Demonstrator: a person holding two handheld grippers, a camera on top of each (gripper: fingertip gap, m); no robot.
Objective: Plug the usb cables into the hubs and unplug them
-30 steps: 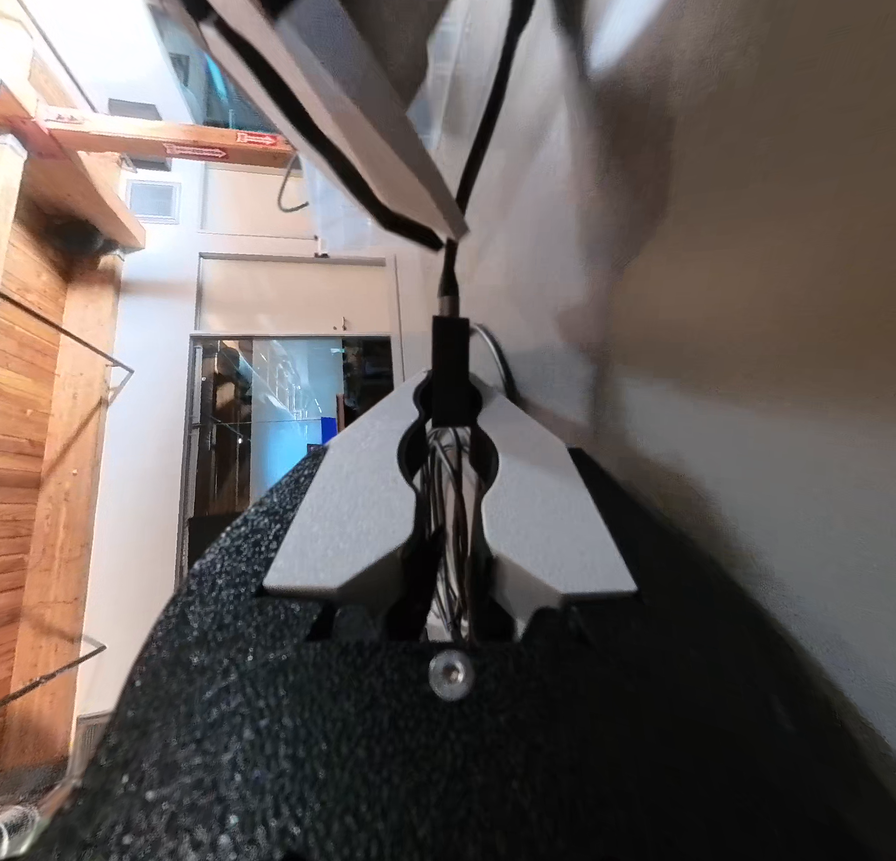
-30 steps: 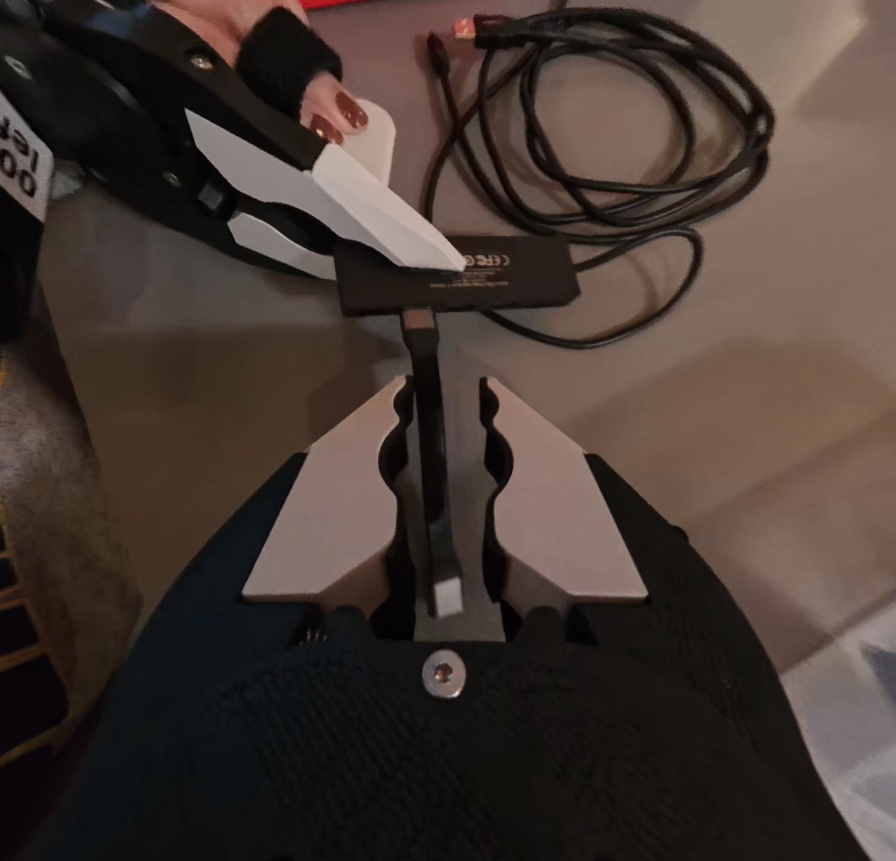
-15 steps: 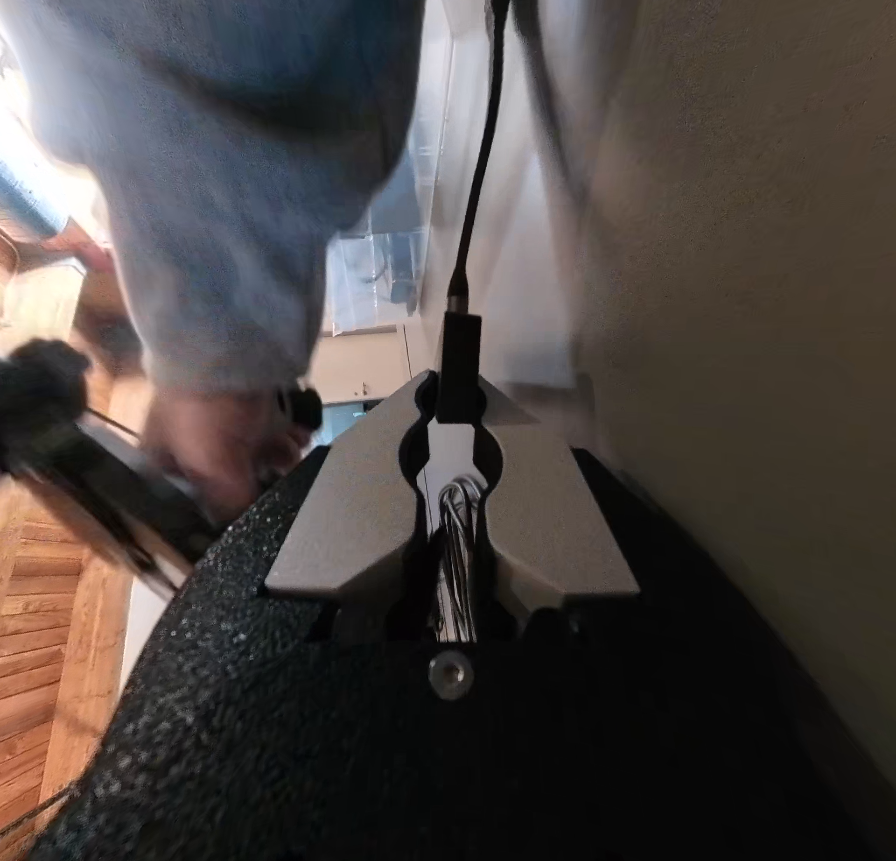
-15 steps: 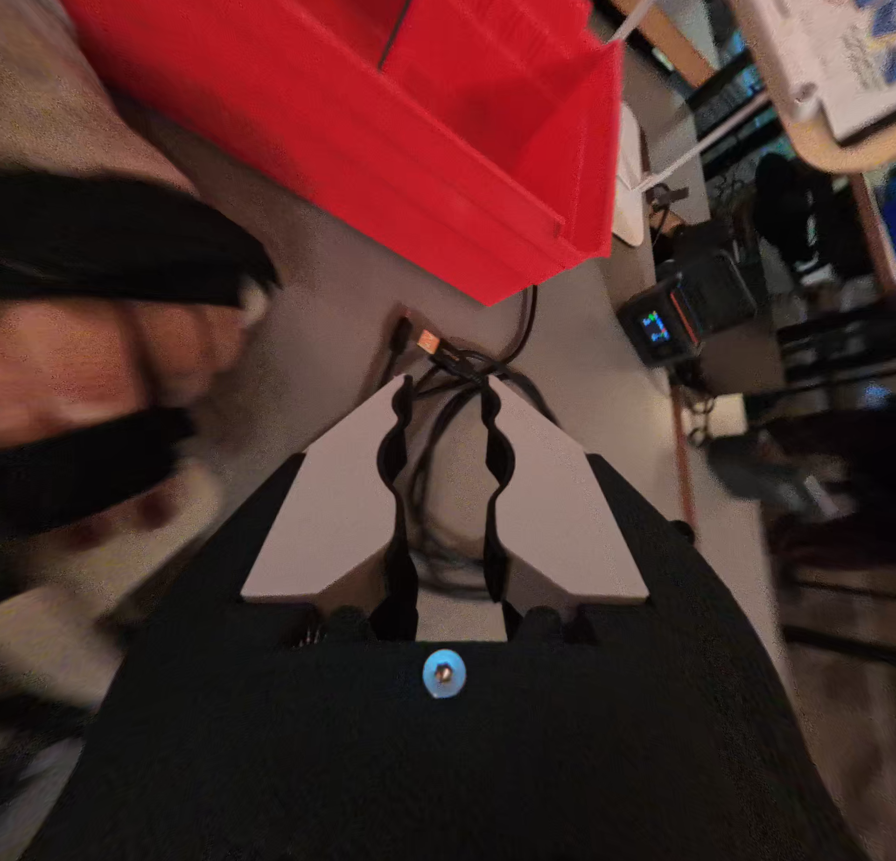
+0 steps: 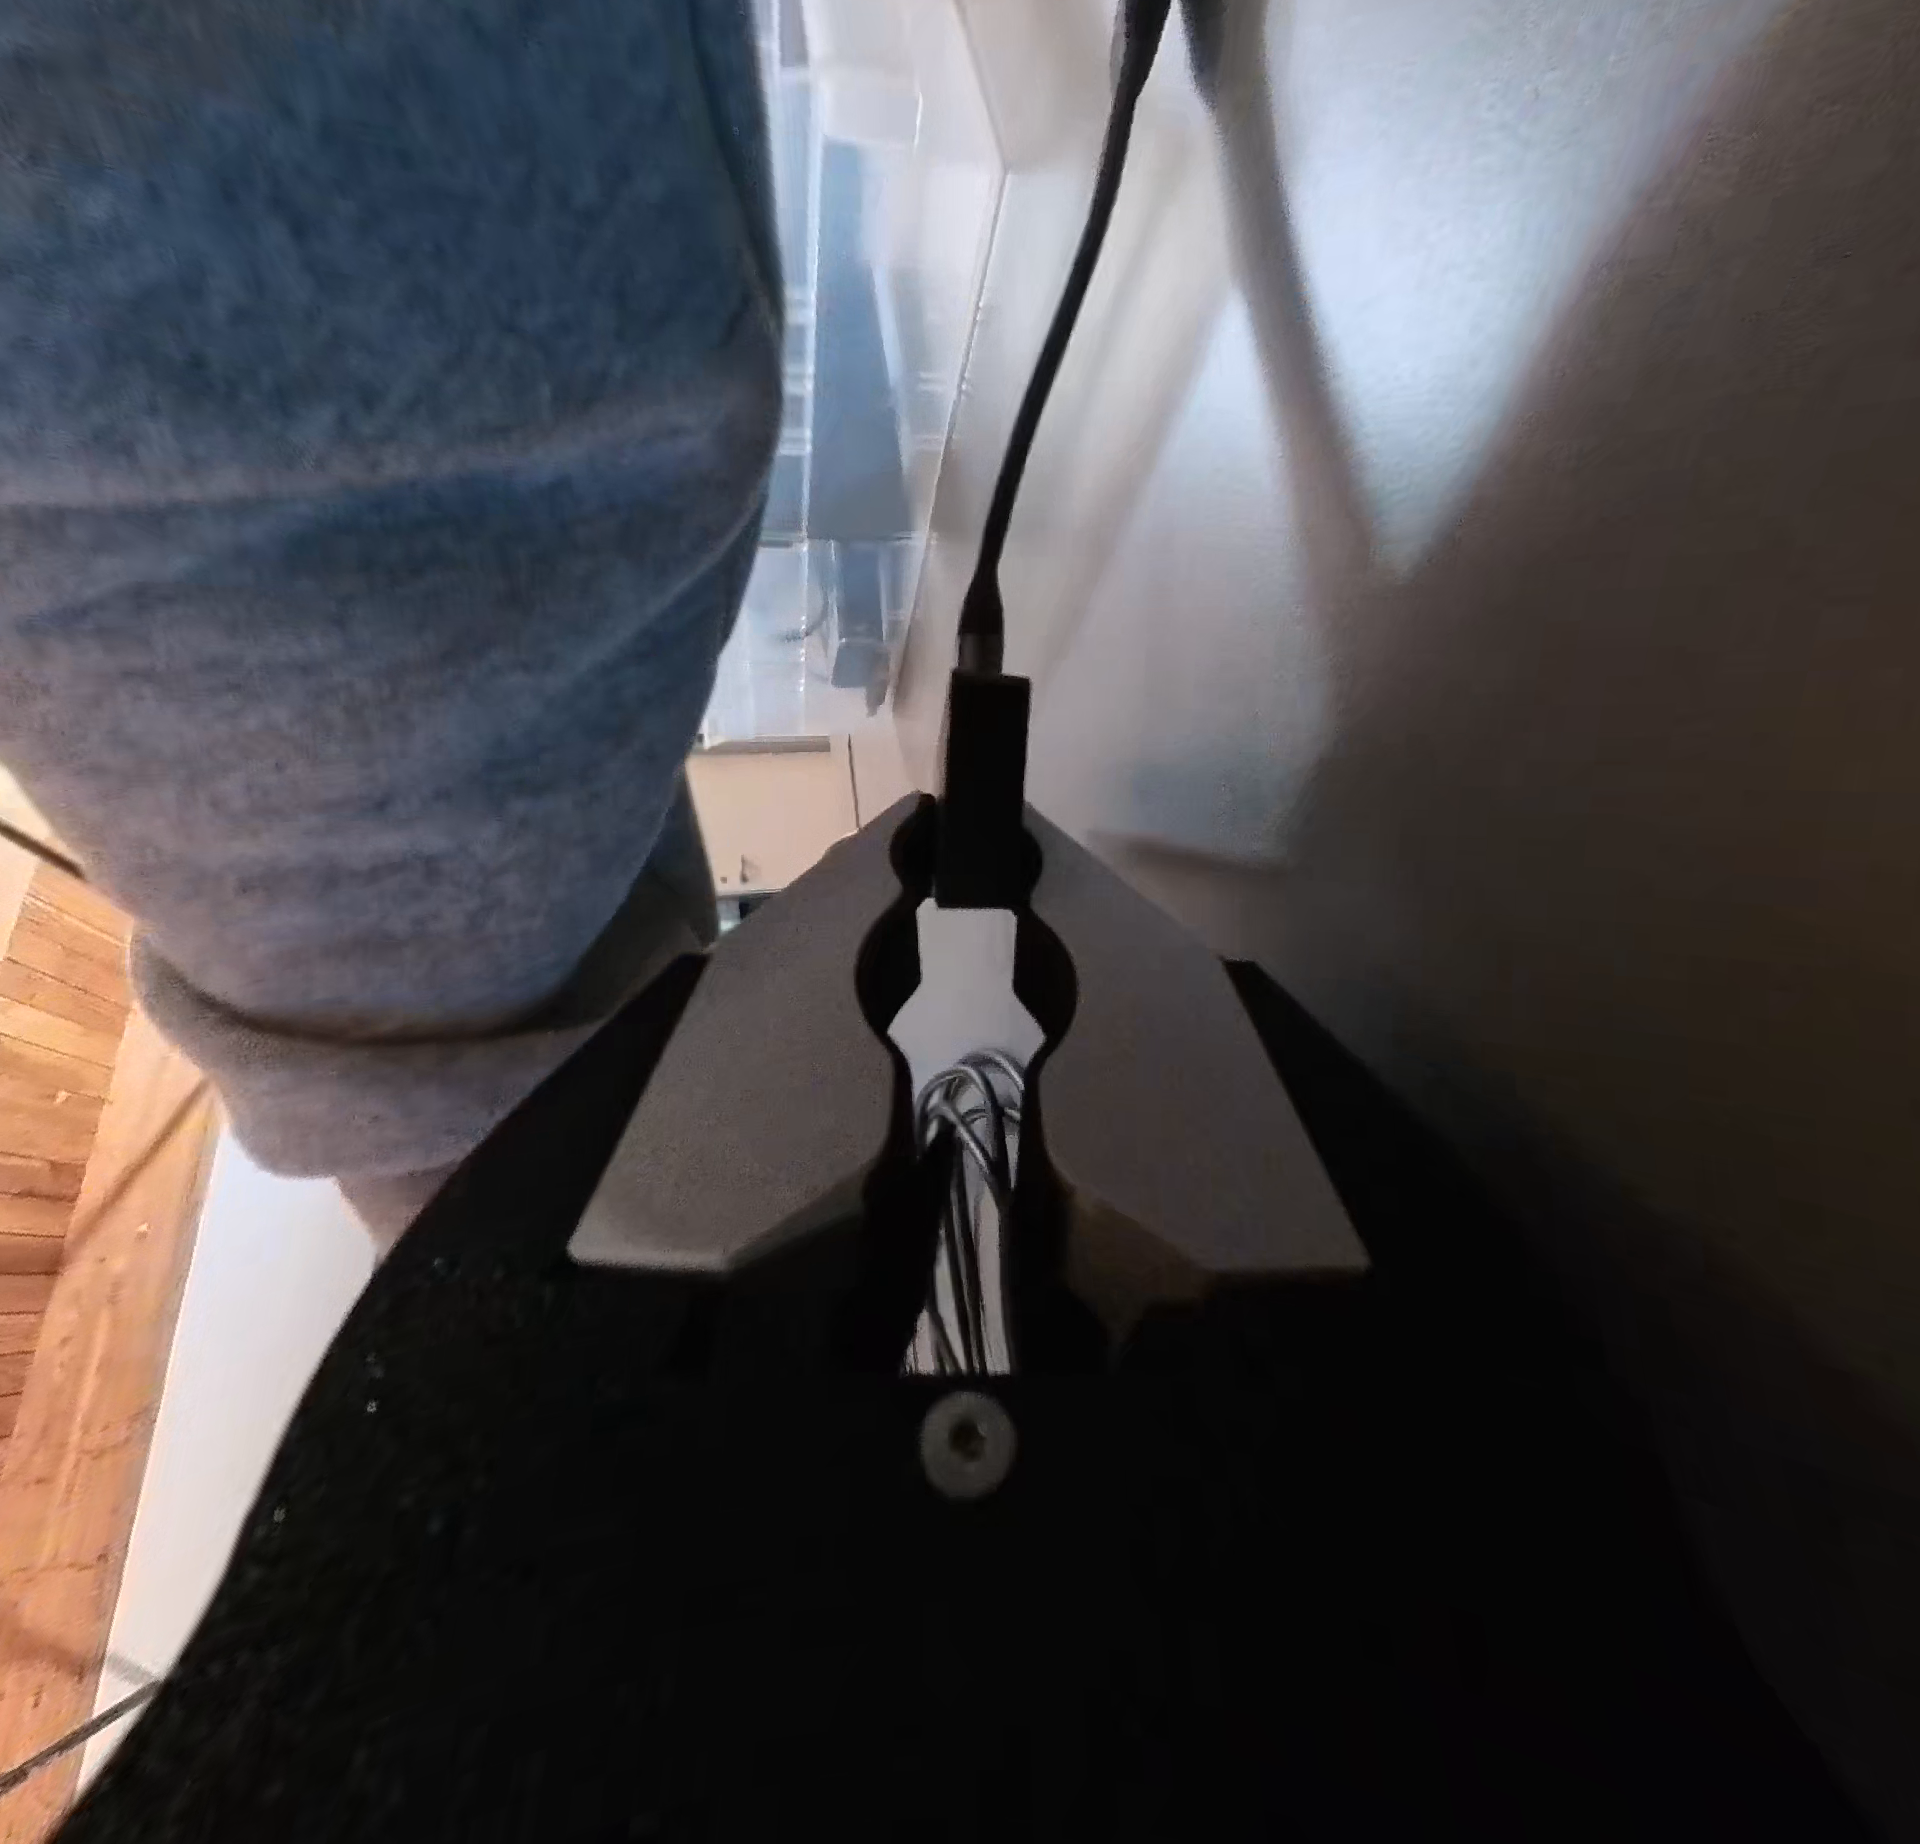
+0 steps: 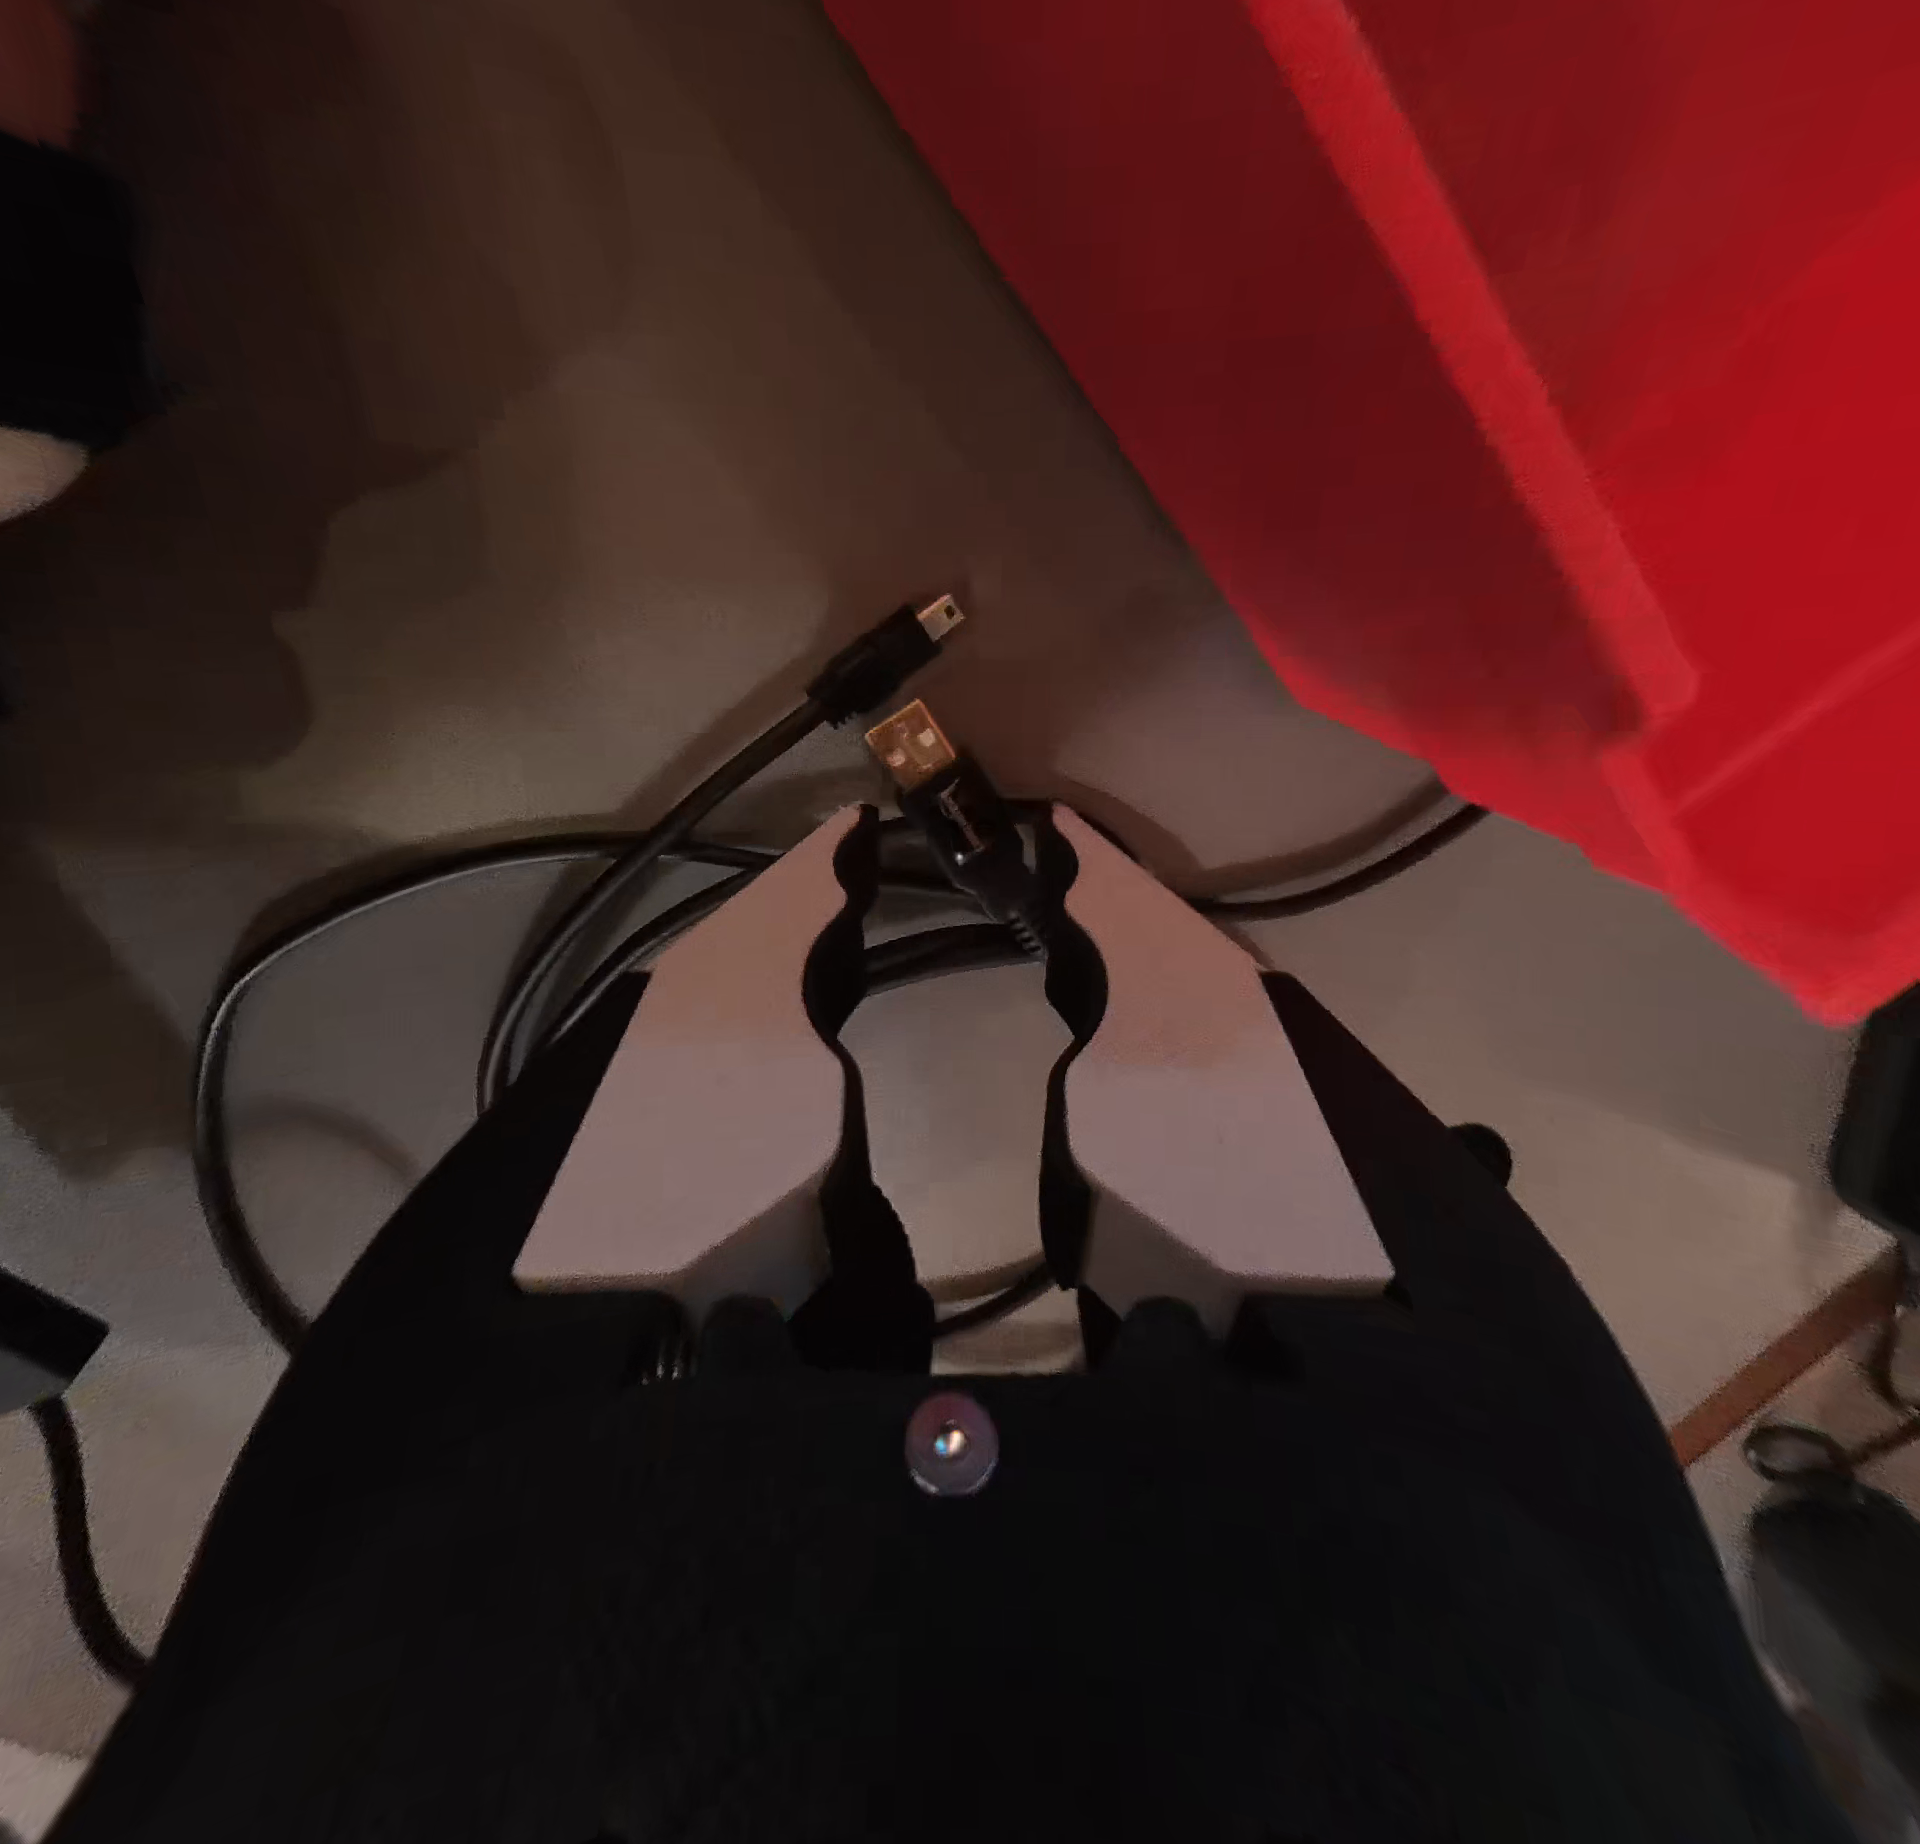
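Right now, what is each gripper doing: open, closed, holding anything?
Left gripper: shut on the black hub.
Right gripper: open, around the USB plug, not clamped.

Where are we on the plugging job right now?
Nothing plugged in that shows. In hand: left claw is shut on the hub, seen end-on; right claw is open around the gold USB plug on the table. Left: grip that plug, insert it, then unplug.

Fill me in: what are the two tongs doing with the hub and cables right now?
The left tongs are clamped on the end of a black hub, its lead trailing away. The right tongs are open, reaching over a gold-tipped USB plug lying on the table beside a red bin. Nothing is gripped there yet.
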